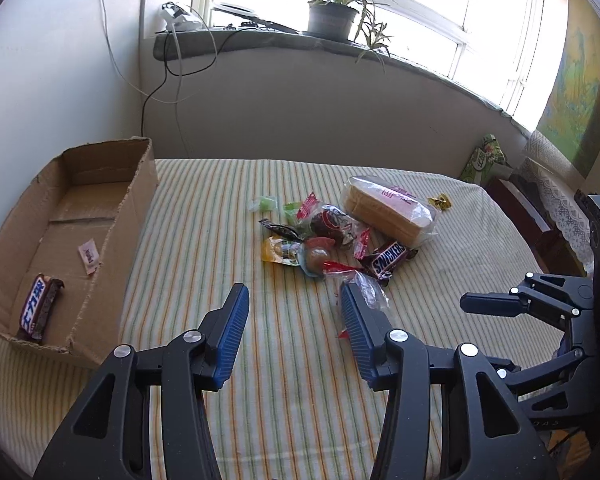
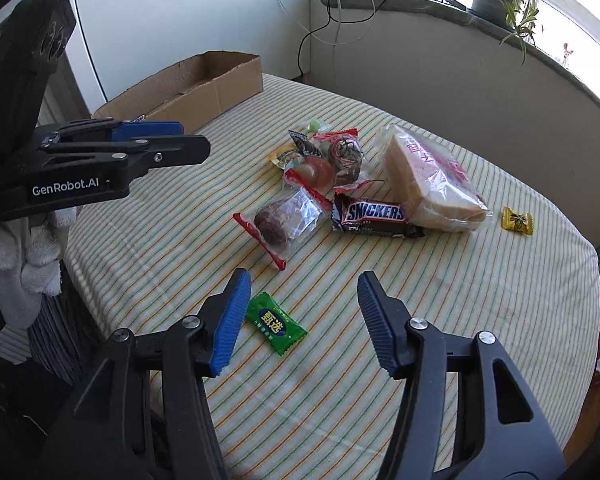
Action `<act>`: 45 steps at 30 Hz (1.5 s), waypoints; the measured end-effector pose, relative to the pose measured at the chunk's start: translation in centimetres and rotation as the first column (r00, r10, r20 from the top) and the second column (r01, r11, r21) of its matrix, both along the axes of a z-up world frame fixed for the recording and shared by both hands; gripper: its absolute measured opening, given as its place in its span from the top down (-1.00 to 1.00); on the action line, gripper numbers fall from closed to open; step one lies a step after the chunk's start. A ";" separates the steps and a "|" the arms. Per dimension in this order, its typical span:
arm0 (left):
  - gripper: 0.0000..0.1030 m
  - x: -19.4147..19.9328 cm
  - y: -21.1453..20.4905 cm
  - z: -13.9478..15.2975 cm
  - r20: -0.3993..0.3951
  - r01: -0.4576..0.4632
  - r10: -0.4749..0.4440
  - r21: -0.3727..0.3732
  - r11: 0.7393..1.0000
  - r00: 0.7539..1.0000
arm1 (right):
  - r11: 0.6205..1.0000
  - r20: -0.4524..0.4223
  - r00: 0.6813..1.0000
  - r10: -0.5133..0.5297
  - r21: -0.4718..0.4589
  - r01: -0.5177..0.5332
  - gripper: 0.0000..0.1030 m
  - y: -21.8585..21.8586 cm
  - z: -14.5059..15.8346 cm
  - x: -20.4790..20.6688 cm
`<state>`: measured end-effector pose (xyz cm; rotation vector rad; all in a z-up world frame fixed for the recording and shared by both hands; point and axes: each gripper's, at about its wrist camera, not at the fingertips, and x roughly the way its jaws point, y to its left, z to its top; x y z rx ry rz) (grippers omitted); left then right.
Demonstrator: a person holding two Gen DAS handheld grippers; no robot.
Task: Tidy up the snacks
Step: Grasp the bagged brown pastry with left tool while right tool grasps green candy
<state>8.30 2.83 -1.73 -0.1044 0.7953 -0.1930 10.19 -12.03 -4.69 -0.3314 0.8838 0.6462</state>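
Note:
A pile of snacks lies mid-table: a Snickers bar (image 1: 388, 261) (image 2: 374, 216), a bag of sliced bread (image 1: 388, 210) (image 2: 432, 180), and several wrapped sweets (image 1: 320, 236) (image 2: 324, 160). A clear packet with a brown snack (image 2: 288, 220) lies nearest. A green candy (image 2: 275, 323) lies by my right gripper's left finger. A cardboard box (image 1: 16, 240) (image 2: 204, 88) at the left holds a chocolate bar (image 1: 38, 306). My left gripper (image 1: 294, 300) is open and empty above the cloth, short of the pile. My right gripper (image 2: 304, 288) is open and empty.
A yellow candy (image 2: 518, 220) (image 1: 440, 201) lies apart at the right. The striped cloth (image 2: 460, 300) covers the round table. A potted plant (image 1: 332, 16) and cables sit on the windowsill behind. A green bag (image 1: 484, 160) stands beyond the table's far right edge.

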 end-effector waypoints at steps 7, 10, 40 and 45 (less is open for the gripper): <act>0.08 1.6 -3.7 -1.5 -0.061 0.098 -0.099 -0.014 0.995 0.993 | 0.995 -0.038 0.995 0.092 -0.023 -0.092 0.11 0.3 -2.6 -1.1; 0.08 2.5 -4.6 -2.2 -0.092 0.129 -0.130 -0.022 0.991 0.987 | 0.994 -0.044 0.993 0.111 -0.013 -0.112 0.11 0.5 -3.1 -1.2; 0.38 2.9 -4.1 -3.9 -0.082 0.105 -0.107 -0.028 0.994 0.991 | 0.999 -0.041 0.998 0.046 -0.012 -0.046 0.58 -0.7 -3.8 -1.3; 0.38 2.2 -3.3 -3.3 -0.062 0.093 -0.095 -0.035 0.995 0.994 | 1.000 -0.031 0.999 0.019 -0.015 -0.020 0.58 -0.7 -3.2 -1.3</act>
